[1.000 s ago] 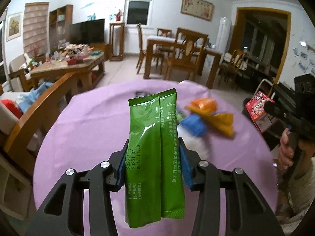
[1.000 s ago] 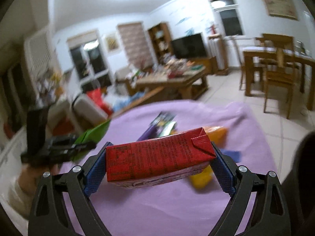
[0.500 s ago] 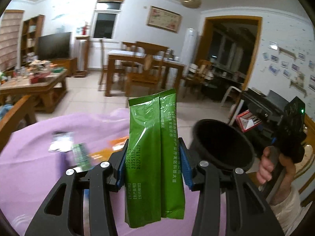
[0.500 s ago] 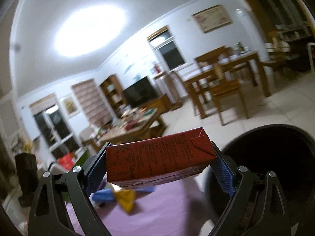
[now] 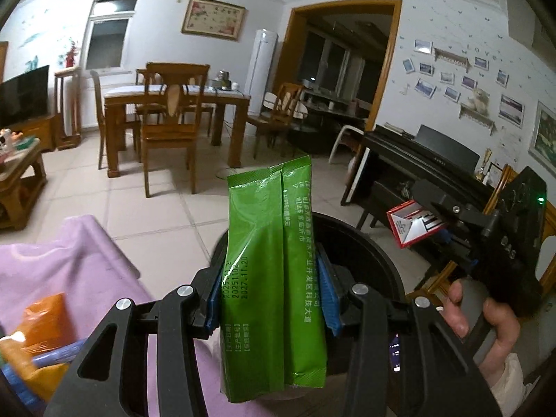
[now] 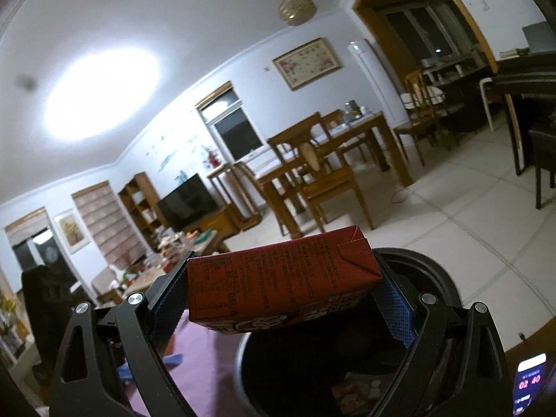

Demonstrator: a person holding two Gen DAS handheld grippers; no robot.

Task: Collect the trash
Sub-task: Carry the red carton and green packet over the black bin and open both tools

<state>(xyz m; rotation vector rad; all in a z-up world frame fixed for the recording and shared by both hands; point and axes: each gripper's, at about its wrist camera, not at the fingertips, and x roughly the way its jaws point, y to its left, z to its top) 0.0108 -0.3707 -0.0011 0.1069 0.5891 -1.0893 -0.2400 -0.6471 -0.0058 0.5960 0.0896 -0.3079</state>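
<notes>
My left gripper is shut on a green foil sachet that stands upright between its blue pads. The round black bin lies right behind the sachet. My right gripper is shut on a red drink carton, held crosswise over the black bin; some trash lies inside it. In the left wrist view the right gripper, held by a hand, carries the carton above the bin's right rim.
A purple-covered table sits at the lower left with orange, yellow and blue wrappers on it. Beyond are a tiled floor, a wooden dining table with chairs and a black piano. A phone screen glows at the lower right.
Both grippers have swung right, away from the purple table, and now hold the sachet and the carton at the black bin. Neither grip has changed.
</notes>
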